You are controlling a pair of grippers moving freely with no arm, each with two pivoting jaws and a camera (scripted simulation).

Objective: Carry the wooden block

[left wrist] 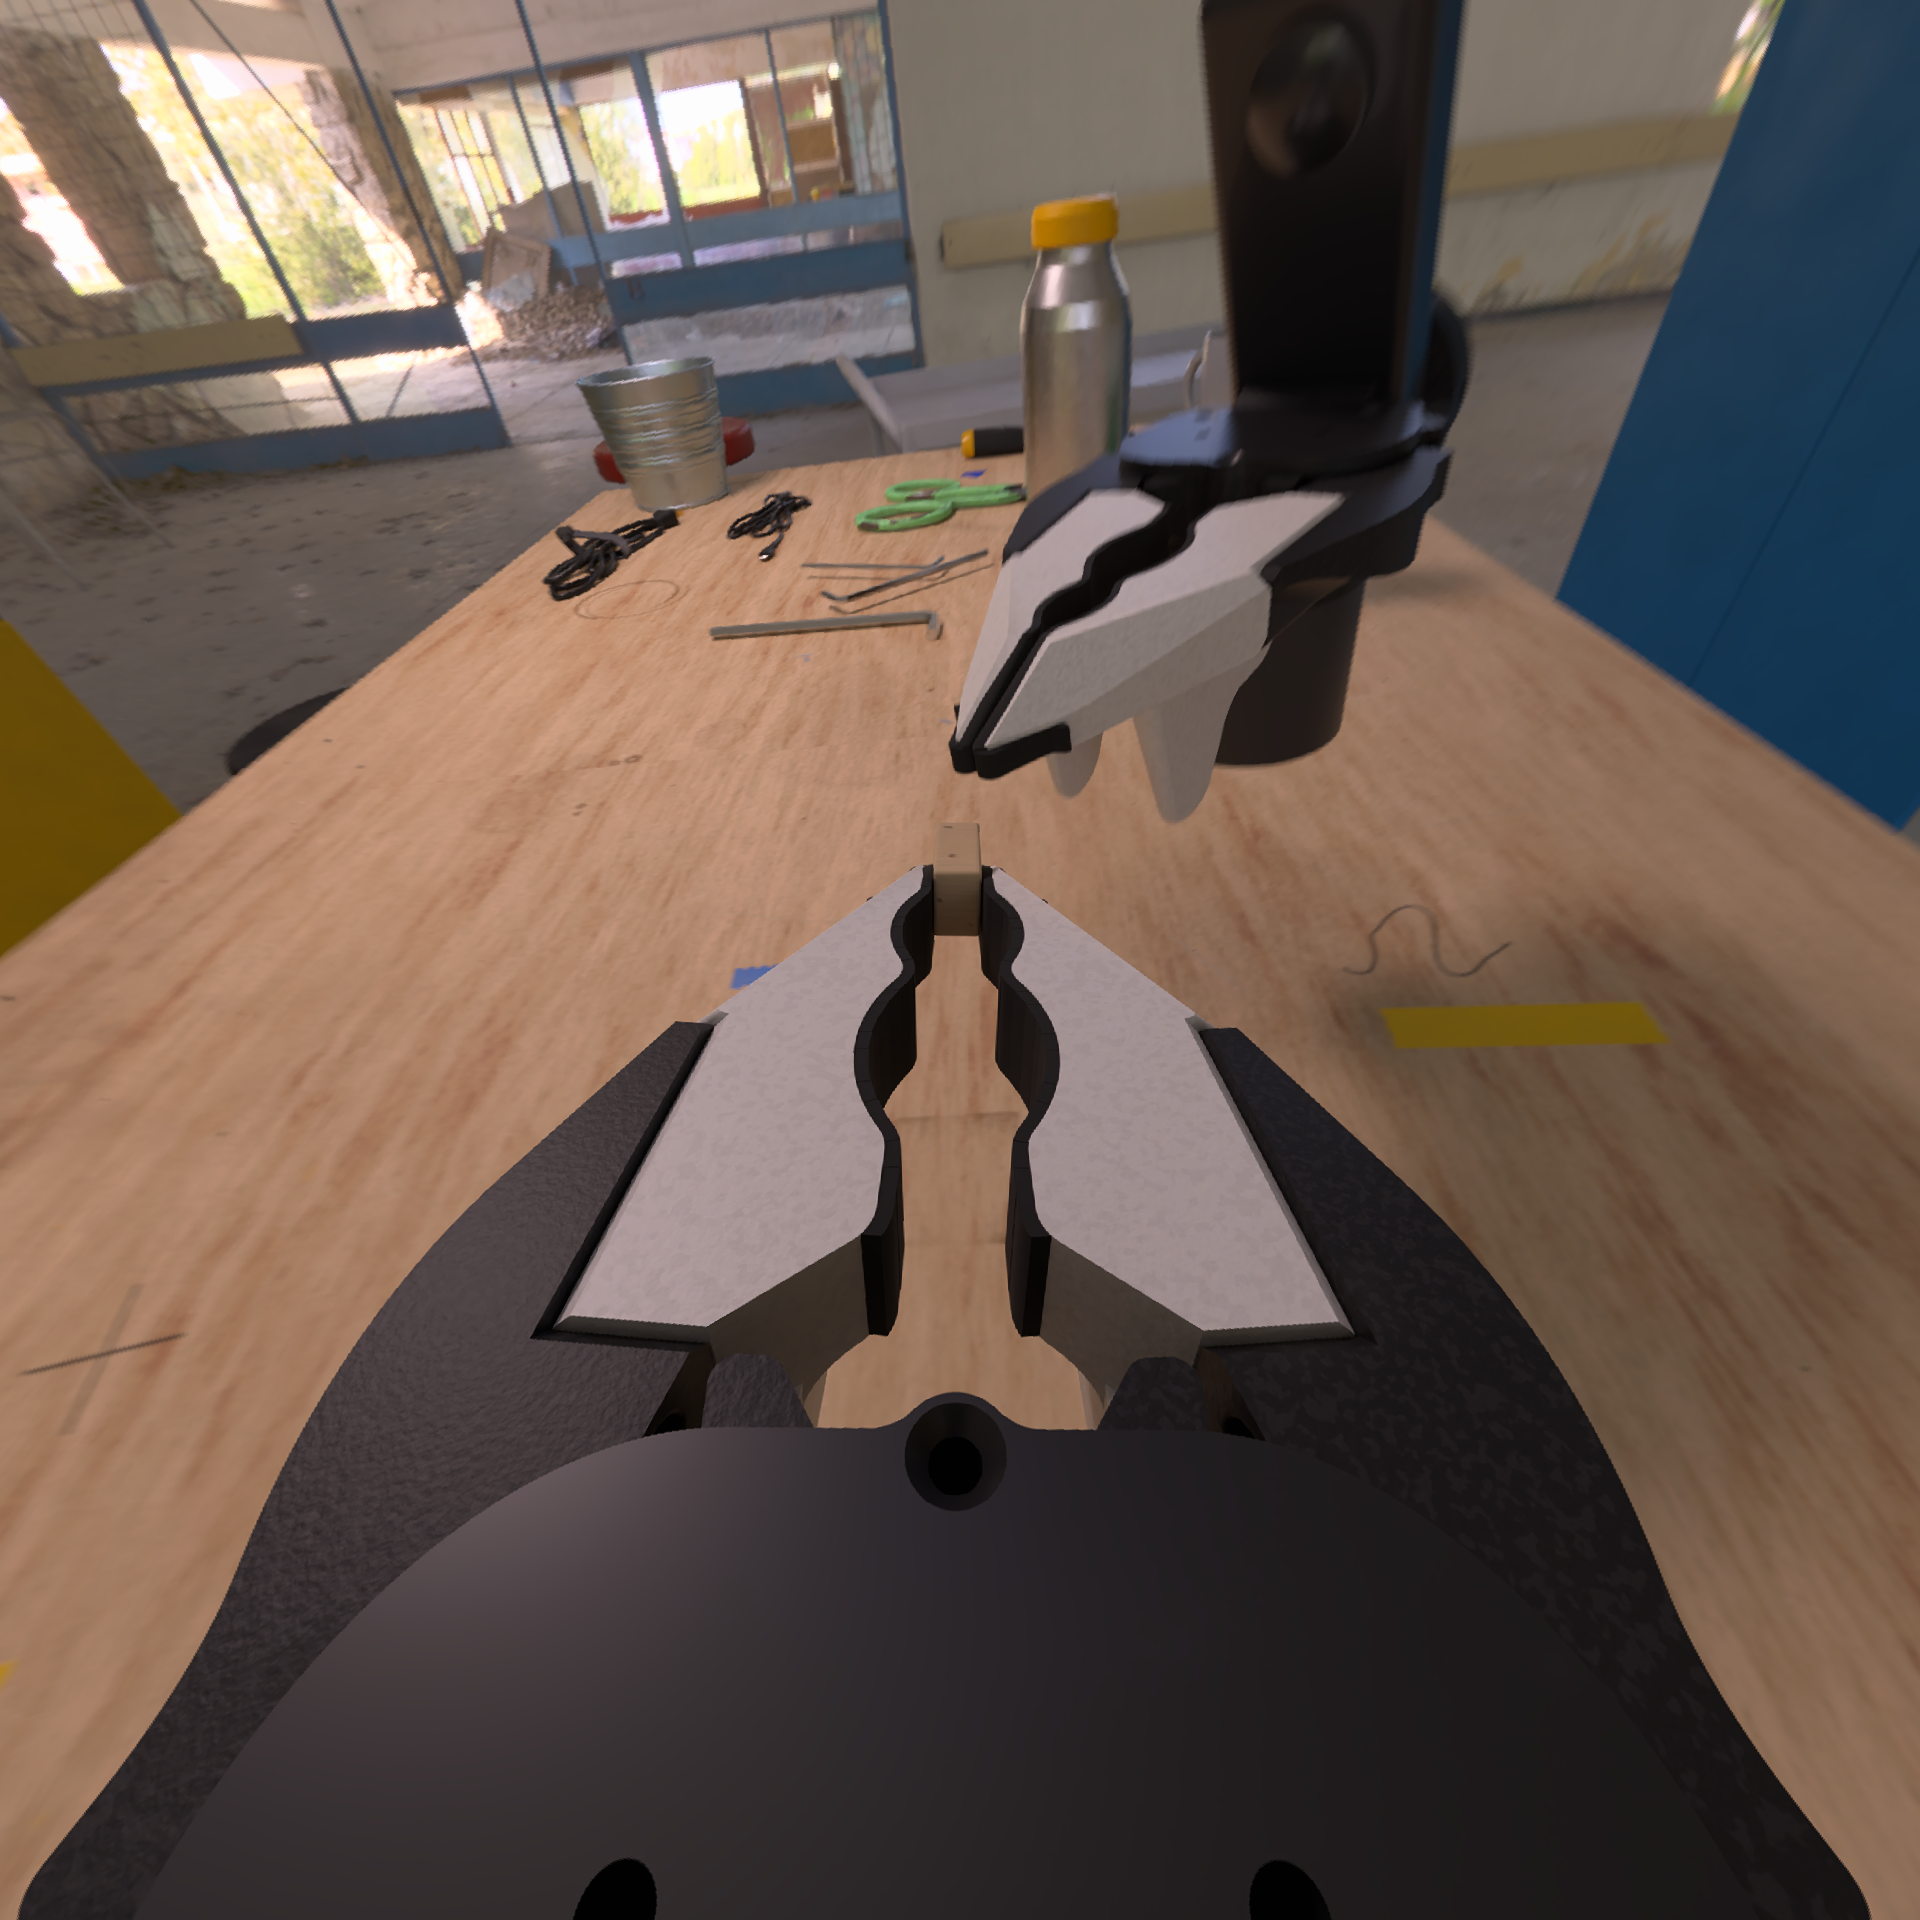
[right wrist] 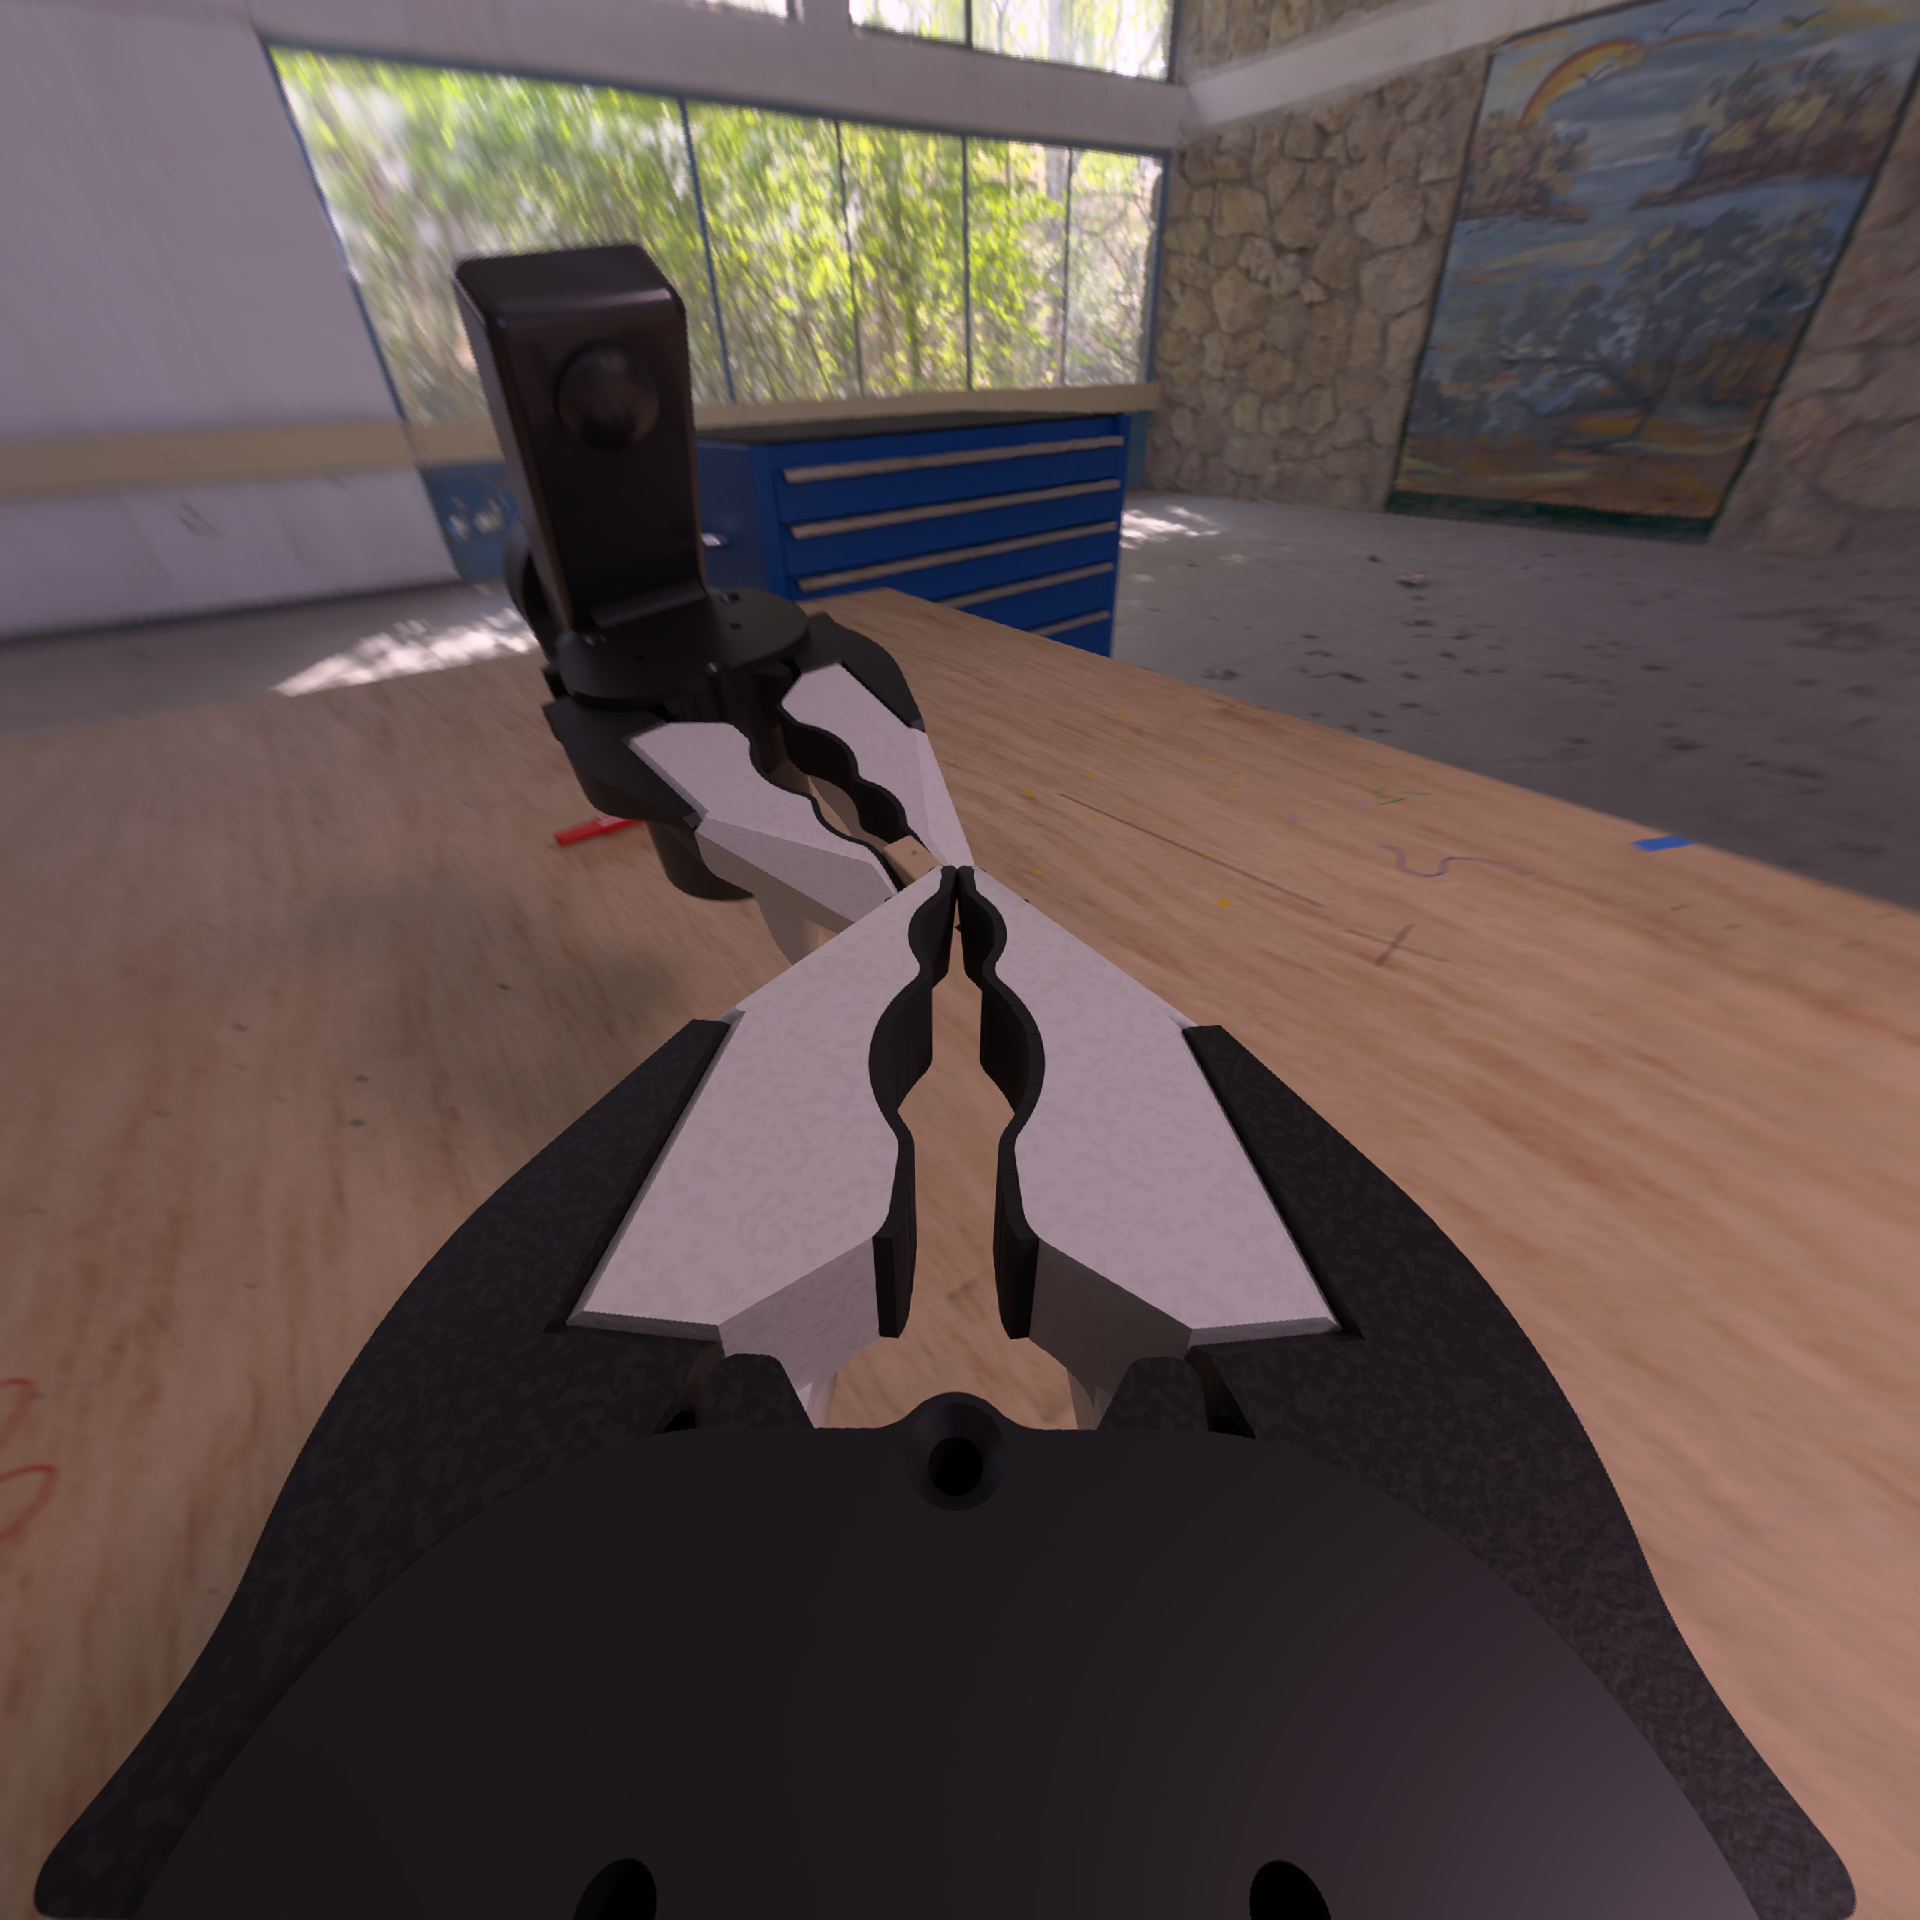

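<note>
Left wrist view: the left gripper [left wrist: 957,899] fills the foreground, its fingertips closed onto a small wooden block [left wrist: 957,883] that stands upright between them, above the plywood table [left wrist: 520,935]. Just beyond and to the right hangs the right gripper [left wrist: 968,750], tips pressed together with nothing between them, apart from the block. A yellow tape strip [left wrist: 1522,1024] lies right of the fingers. Farther back: hex keys [left wrist: 831,627], green scissors [left wrist: 935,503], black cables [left wrist: 608,549], a metal bucket [left wrist: 657,428] and a steel bottle with yellow cap [left wrist: 1073,332].

Right wrist view: the right gripper [right wrist: 956,883] is nearest, fingers fully together, holding nothing. The left gripper [right wrist: 914,868] faces it tip to tip; the block shows only as a sliver. A blue drawer cabinet [right wrist: 951,520] stands behind the table [right wrist: 1455,1039].
</note>
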